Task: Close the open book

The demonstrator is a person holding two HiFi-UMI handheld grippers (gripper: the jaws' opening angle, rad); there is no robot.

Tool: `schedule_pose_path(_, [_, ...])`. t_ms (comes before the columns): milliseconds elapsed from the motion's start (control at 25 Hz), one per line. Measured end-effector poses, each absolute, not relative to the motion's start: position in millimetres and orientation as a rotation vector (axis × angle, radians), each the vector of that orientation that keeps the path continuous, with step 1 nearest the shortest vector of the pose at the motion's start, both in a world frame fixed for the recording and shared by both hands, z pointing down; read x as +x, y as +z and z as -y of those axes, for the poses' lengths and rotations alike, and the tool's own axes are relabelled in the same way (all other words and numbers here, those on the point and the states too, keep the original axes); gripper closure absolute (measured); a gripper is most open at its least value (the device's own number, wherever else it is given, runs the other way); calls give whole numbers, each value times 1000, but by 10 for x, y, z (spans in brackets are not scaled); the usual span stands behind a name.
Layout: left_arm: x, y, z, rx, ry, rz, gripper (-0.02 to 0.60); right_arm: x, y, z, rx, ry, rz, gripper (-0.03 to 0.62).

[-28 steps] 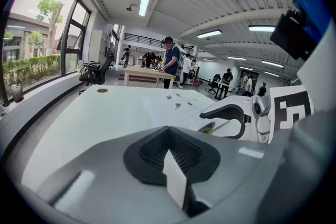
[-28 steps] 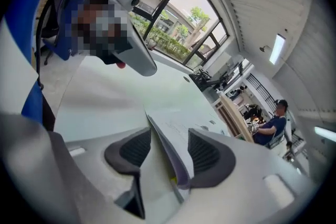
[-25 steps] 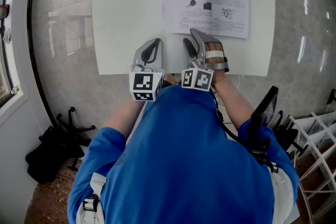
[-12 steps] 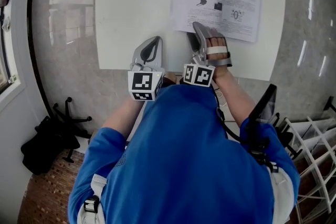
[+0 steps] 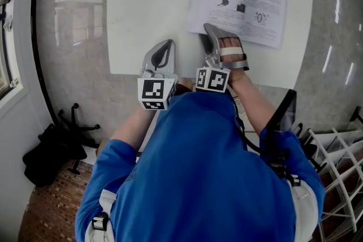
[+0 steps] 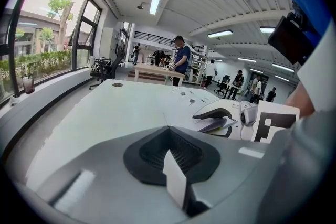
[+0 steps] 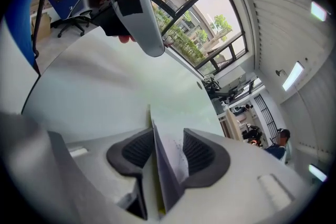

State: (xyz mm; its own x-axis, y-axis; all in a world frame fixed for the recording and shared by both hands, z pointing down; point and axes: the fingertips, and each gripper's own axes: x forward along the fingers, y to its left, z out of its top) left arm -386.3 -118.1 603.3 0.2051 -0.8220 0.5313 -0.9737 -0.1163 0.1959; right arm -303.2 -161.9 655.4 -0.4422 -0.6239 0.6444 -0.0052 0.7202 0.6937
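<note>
Looking along my right tongs (image 7: 163,152), I see the pads spread, with a few leaves of the book (image 5: 241,0) standing on edge between them. They have just been closing in, yet a gap shows beside the paper. My left tongs (image 6: 170,155) are pressed together on nothing, which only their own view makes plain. From overhead, both sit by the near edge of the white desk (image 5: 147,3), the left over bare top and the right at the book's near edge. Farther on, the book lies open toward the desk's far right corner. Only the left gripper view shows people (image 6: 181,57) standing in the room beyond.
</note>
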Motion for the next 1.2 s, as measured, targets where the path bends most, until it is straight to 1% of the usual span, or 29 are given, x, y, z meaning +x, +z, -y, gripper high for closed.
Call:
schedule_pose_path(120, [-3872,6073,1205,2001,409,1671,574,-3026,6619,1604,479,-744,1915,479])
schedule_pose_path(320, [-3879,6026,1227,2017,408,1666,574,-3029,6552,1593,511,-716,1925,534])
schedule_pose_path(640, [-3822,5807,1265,2085,412,1666,574,-2989,6202,1599,622,-642,1991,562])
schedule_pose_path(920, [-3730,5729,1328,2147,424,1647,574,-2878,6060,1662,757,-498,2068,569])
schedule_pose_path(1200, [-3562,5412,1274,2210,436,1642,574,-2639,5765,1668,893,-400,2135,574])
